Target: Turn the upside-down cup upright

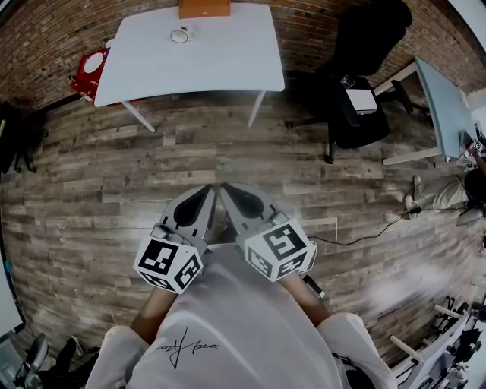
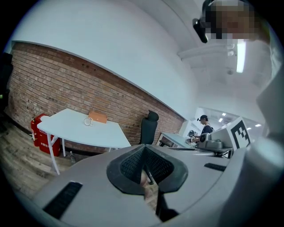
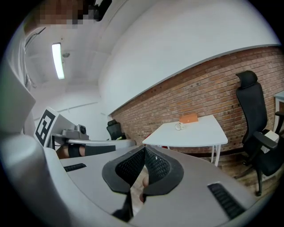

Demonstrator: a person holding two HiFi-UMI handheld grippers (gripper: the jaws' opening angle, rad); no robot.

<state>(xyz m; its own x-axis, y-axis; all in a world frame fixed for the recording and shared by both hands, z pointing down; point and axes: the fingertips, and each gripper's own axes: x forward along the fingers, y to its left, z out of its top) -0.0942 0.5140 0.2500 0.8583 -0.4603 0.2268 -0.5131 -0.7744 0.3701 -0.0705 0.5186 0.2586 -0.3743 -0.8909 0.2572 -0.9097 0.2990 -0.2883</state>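
While the person (image 1: 228, 334) held both close to the chest, left gripper (image 1: 206, 190) and right gripper (image 1: 226, 188) had fingers closed, empty. Cup (image 1: 181, 35) sat well apart on the white surface (image 1: 228, 57), near an orange box (image 1: 203, 7).

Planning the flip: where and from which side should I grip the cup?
Probably across its round wall, from the near side of the white table: the cup sits far back, with the orange box just behind. Any handle is too small to judge.
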